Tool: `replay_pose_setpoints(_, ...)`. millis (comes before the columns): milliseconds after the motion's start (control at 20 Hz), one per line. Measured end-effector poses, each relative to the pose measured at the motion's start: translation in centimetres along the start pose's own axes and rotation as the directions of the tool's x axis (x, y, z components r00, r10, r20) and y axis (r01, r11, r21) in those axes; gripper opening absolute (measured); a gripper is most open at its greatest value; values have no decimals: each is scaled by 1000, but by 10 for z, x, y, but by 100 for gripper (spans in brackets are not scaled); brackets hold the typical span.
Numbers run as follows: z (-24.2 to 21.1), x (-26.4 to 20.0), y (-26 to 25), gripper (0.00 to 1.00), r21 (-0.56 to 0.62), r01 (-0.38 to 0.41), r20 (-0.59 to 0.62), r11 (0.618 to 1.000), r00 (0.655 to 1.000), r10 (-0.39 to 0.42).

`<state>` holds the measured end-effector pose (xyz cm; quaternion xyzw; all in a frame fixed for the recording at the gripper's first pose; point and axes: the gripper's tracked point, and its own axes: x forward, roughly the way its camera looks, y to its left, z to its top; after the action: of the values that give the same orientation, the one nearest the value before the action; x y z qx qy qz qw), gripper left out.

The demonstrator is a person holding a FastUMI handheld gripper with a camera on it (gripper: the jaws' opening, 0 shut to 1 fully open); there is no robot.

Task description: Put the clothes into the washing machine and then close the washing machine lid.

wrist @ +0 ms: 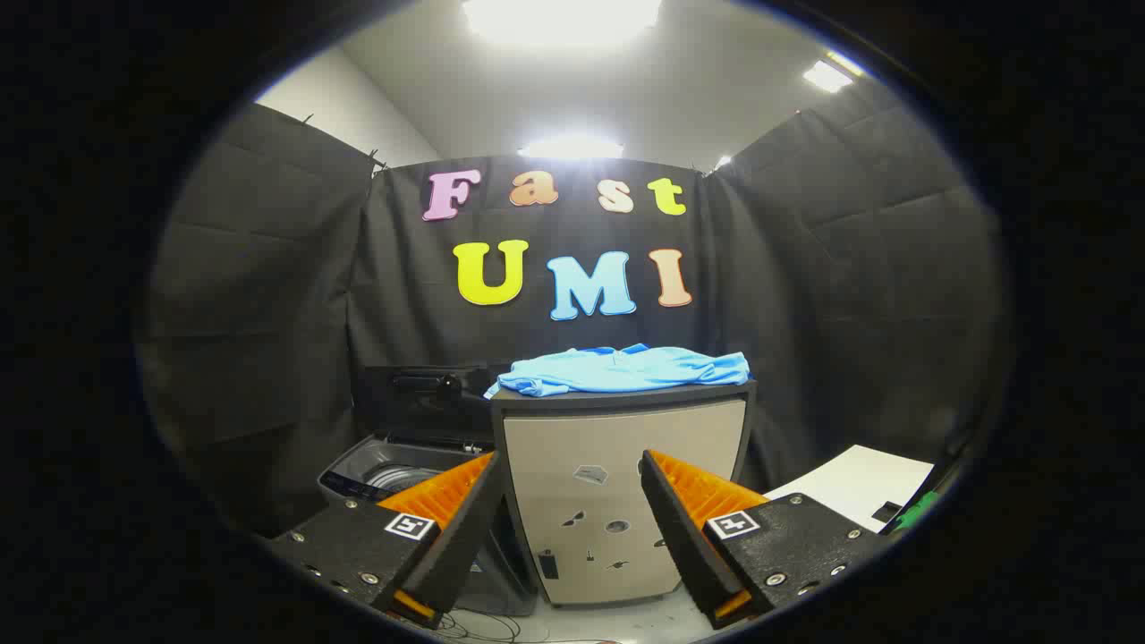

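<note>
A light blue garment (622, 369) lies crumpled on top of a beige cabinet (617, 501) straight ahead, well beyond my fingers. To the cabinet's left stands the washing machine (394, 470), lower down, with its dark lid (420, 402) raised upright at the back and the drum opening showing. My gripper (568, 465) is open, its two fingers spread wide with nothing between them, framing the cabinet's front. The left finger partly hides the washer's front.
Black cloth walls close the booth on three sides. A white flat surface (859, 483) lies at the right, beyond the right finger, with something green (921, 510) at its edge. Cables lie on the floor below the cabinet.
</note>
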<state>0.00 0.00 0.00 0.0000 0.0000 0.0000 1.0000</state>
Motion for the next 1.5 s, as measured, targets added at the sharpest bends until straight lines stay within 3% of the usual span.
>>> replay_pose_setpoints(1050, 3, 1, 5, 95, -16, 7, 13, 1000, 1000, -6)
replay_pose_setpoints(1500, 58, 55, -19, 95, 8, 29, 32, 1000, 999, -29)
